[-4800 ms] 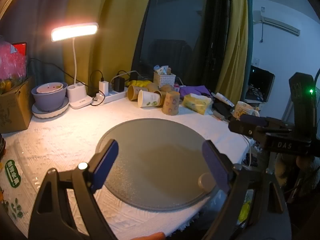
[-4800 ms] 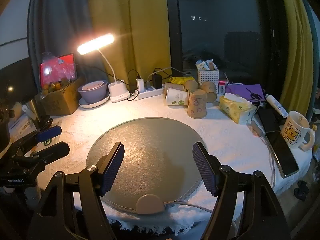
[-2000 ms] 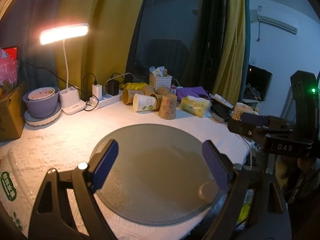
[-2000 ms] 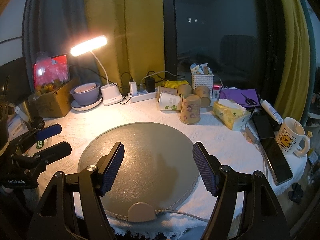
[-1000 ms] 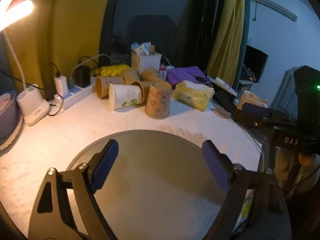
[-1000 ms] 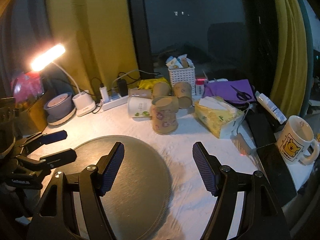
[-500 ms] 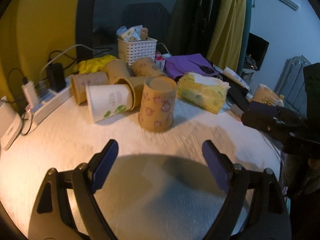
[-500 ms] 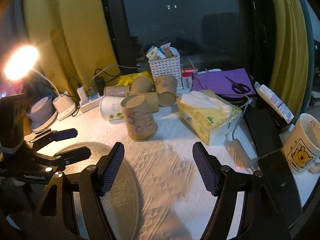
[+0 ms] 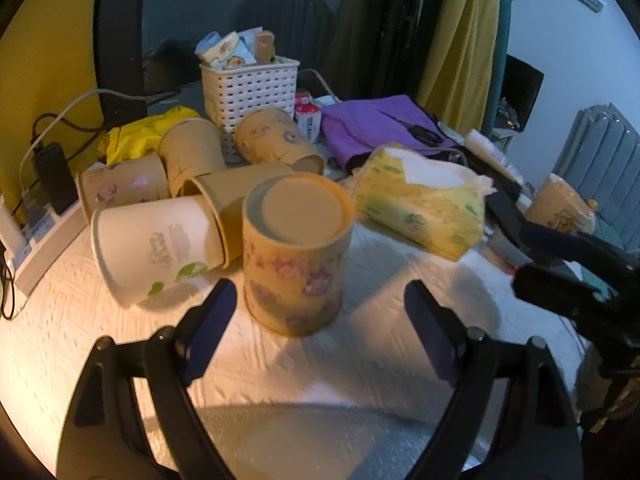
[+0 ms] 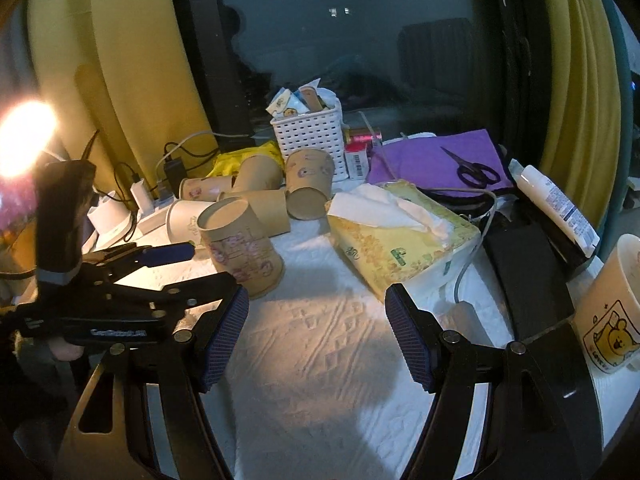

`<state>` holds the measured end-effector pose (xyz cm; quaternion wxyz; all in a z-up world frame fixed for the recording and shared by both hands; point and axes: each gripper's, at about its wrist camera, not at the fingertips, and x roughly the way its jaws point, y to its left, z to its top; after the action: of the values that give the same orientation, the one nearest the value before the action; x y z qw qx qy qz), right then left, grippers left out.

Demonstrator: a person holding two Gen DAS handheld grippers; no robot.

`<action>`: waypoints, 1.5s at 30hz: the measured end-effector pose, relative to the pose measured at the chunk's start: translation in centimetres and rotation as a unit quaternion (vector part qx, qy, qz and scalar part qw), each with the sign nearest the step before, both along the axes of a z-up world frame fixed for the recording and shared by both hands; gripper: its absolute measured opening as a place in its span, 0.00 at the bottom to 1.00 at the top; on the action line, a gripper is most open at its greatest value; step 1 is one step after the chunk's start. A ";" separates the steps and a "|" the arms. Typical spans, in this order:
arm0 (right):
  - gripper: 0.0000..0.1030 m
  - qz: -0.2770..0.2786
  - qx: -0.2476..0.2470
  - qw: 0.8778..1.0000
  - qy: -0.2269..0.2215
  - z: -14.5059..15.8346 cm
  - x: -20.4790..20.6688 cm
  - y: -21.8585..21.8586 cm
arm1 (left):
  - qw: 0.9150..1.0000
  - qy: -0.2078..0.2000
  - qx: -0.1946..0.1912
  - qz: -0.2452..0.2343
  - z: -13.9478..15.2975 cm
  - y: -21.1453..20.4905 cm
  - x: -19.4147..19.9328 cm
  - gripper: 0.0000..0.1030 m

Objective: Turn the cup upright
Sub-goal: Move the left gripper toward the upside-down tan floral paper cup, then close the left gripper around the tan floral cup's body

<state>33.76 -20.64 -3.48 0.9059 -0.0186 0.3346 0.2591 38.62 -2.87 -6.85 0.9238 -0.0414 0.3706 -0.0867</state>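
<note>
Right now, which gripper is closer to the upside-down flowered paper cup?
Left. The left gripper is right in front of the upside-down cup, open fingers lined up on it but not touching. The right gripper sits farther back and off to the cup's right, pointing toward the tissue pack.

- Six paper cups: one upside down (image 9: 296,252), five lying on their sides (image 9: 156,242)
- One tissue box (image 9: 420,208)
- One basket (image 9: 250,88)
- One mug (image 10: 608,304)
- One pair of scissors (image 10: 474,170)
- Two grippers (image 9: 316,324)
</note>
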 end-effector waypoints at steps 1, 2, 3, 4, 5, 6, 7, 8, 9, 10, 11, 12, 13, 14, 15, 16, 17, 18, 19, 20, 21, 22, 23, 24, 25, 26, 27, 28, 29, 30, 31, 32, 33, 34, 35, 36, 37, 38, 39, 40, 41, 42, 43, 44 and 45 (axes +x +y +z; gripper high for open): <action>0.72 0.000 0.001 1.000 0.000 -0.1 0.1 -0.1 | 1.000 0.002 0.001 0.003 -0.2 0.0 0.3 0.84; 0.72 0.000 0.001 1.000 0.000 -0.1 0.3 -0.2 | 1.000 0.005 0.001 0.006 -0.3 0.1 0.6 0.84; 0.72 0.000 0.001 1.000 0.000 -0.2 0.4 -0.3 | 1.000 0.006 0.003 0.011 -0.4 0.1 0.9 0.84; 0.72 0.000 0.002 1.000 0.000 -0.2 0.5 -0.4 | 1.000 0.005 0.005 0.012 -0.5 0.1 1.1 0.84; 0.72 0.000 0.002 1.000 0.001 -0.3 0.5 -0.5 | 1.000 0.004 0.010 0.013 -0.5 0.0 1.3 0.84; 0.72 0.000 0.002 1.000 0.001 -0.3 0.6 -0.5 | 1.000 0.004 0.015 0.013 -0.6 -0.1 1.5 0.84; 0.72 0.000 0.003 1.000 0.002 -0.4 0.7 -0.6 | 1.000 0.005 0.021 0.014 -0.8 -0.2 1.7 0.84; 0.72 0.000 0.003 1.000 0.002 -0.5 0.8 -0.6 | 1.000 0.009 0.026 0.014 -1.0 -0.3 2.0 0.84; 0.72 0.001 0.003 1.000 0.003 -0.5 0.8 -0.6 | 0.999 0.016 0.030 0.015 -1.4 -0.3 2.3 0.84; 0.72 0.001 0.004 1.000 0.004 -0.6 0.9 -0.6 | 0.999 0.024 0.028 0.016 -1.7 -0.2 2.5 0.83; 0.72 0.001 0.004 1.000 0.004 -0.6 0.9 -0.6 | 0.999 0.031 0.022 0.014 -1.9 0.0 2.7 0.73; 0.72 0.002 0.004 1.000 0.004 -0.7 0.9 -0.6 | 0.999 0.035 0.018 0.013 -2.0 0.1 2.9 0.63; 0.72 0.002 0.004 1.000 0.005 -0.7 0.9 -0.5 | 0.999 0.037 0.017 0.012 -2.1 0.2 3.0 0.63; 0.72 0.002 0.004 1.000 0.005 -0.7 0.9 -0.5 | 0.999 0.035 0.015 0.011 -2.1 0.4 3.0 0.63; 0.72 0.002 0.005 1.000 0.005 -0.7 0.9 -0.5 | 0.999 0.035 0.015 0.011 -2.0 0.5 3.1 0.61; 0.72 0.003 0.004 1.000 0.005 -0.7 0.9 -0.5 | 0.999 0.033 0.017 0.011 -2.0 0.6 3.0 0.61; 0.72 0.003 0.004 1.000 0.005 -0.6 0.8 -0.4 | 0.999 0.032 0.020 0.011 -1.9 0.6 2.9 0.61; 0.72 0.002 0.003 1.000 0.005 -0.6 0.8 -0.4 | 0.999 0.030 0.021 0.012 -1.8 0.7 2.7 0.61; 0.72 0.002 0.003 1.000 0.004 -0.4 0.7 -0.3 | 0.999 0.029 0.020 0.012 -1.6 0.8 2.6 0.61; 0.72 0.002 0.003 1.000 0.003 -0.3 0.6 -0.3 | 0.999 0.026 0.019 0.011 -1.3 0.9 2.2 0.61; 0.72 0.003 0.003 1.000 0.002 -0.1 0.4 -0.3 | 0.999 0.023 0.020 0.011 -1.0 0.9 1.8 0.61; 0.72 0.003 0.003 1.000 0.000 0.1 0.3 -0.2 | 1.000 0.017 0.022 0.012 -0.5 1.0 1.3 0.61; 0.72 0.003 0.003 1.000 -0.001 0.3 0.1 -0.2 | 1.000 0.013 0.025 0.013 -0.1 1.1 0.8 0.61; 0.72 0.004 0.003 1.000 -0.003 0.6 -0.2 -0.2 | 1.000 0.008 0.026 0.015 0.4 1.3 0.1 0.61; 0.72 0.004 0.003 1.000 -0.005 0.8 -0.4 -0.1 | 1.000 0.006 0.026 0.017 0.7 1.5 -0.2 0.61; 0.72 0.005 0.003 1.000 -0.007 1.0 -0.7 -0.1 | 0.999 0.001 0.028 0.019 1.3 1.8 -1.1 0.61; 0.72 0.006 0.003 1.000 -0.009 1.3 -1.0 0.1 | 0.999 -0.003 0.032 0.021 1.7 2.1 -1.7 0.61; 0.72 0.007 0.004 1.000 -0.011 1.6 -1.5 0.2 | 0.999 -0.008 0.037 0.023 2.2 2.4 -2.6 0.61; 0.72 0.009 0.004 1.000 -0.013 1.8 -1.9 0.4 | 0.999 -0.011 0.042 0.025 2.6 2.7 -3.5 0.61; 0.72 0.011 0.005 1.000 -0.015 2.1 -2.3 0.5 | 0.999 -0.013 0.046 0.026 2.9 2.9 -4.1 0.61; 0.72 0.013 0.005 1.000 -0.018 2.4 -2.9 0.8 | 0.998 -0.015 0.051 0.027 3.3 3.2 -5.2 0.61; 0.72 0.015 0.006 1.000 -0.019 2.6 -3.4 0.9 | 0.998 -0.018 0.056 0.029 3.6 3.5 -6.2 0.61; 0.72 0.016 0.006 1.000 -0.020 2.8 -3.8 1.1 | 0.998 -0.020 0.060 0.031 3.8 3.7 -6.9 0.61; 0.72 0.017 0.007 1.000 -0.021 3.0 -4.3 1.3 | 0.997 -0.022 0.066 0.034 4.0 4.0 -8.0 0.61; 0.72 0.019 0.008 1.000 -0.022 3.2 -5.0 1.5 | 0.996 -0.025 0.072 0.038 4.2 4.3 -8.9 0.61; 0.72 0.021 0.008 1.000 -0.022 3.4 -5.5 1.7 | 0.996 -0.028 0.076 0.042 4.4 4.7 -10.0 0.61; 0.72 0.023 0.008 0.999 -0.022 3.5 -6.2 2.0 | 0.995 -0.029 0.079 0.045 4.5 4.9 -10.8 0.61; 0.72 0.025 0.008 0.999 -0.022 3.6 -6.6 2.2 | 0.995 -0.030 0.082 0.049 4.5 5.2 -11.7 0.61; 0.72 0.026 0.008 0.999 -0.021 3.7 -7.1 2.3 | 0.995 -0.031 0.084 0.052 4.5 5.4 -12.5 0.61; 0.72 0.028 0.007 0.999 -0.021 3.8 -7.8 2.4 | 0.994 -0.031 0.087 0.055 4.5 5.7 -13.4 0.61; 0.72 0.030 0.006 0.999 -0.020 3.8 -8.5 2.5 | 0.994 -0.031 0.090 0.056 4.5 5.8 -14.1 0.61; 0.72 0.031 0.005 0.999 -0.019 3.8 -9.1 2.6 | 0.993 -0.032 0.095 0.059 4.5 5.9 -15.0 0.61; 0.72 0.033 0.004 0.999 -0.018 3.9 -9.8 2.7 | 0.992 -0.033 0.101 0.062 4.4 6.0 -15.8 0.61; 0.72 0.034 0.004 0.999 -0.016 3.9 -10.4 2.8 | 0.992 -0.035 0.107 0.066 4.3 6.2 -16.7 0.61; 0.72 0.035 0.004 0.999 -0.015 3.8 -11.0 2.8 | 0.991 -0.035 0.111 0.069 4.2 6.2 -17.4 0.61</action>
<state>22.81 -17.80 0.34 0.9012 -0.0303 0.3192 0.2916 21.20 3.33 -2.61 0.9389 0.0393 0.3416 0.0176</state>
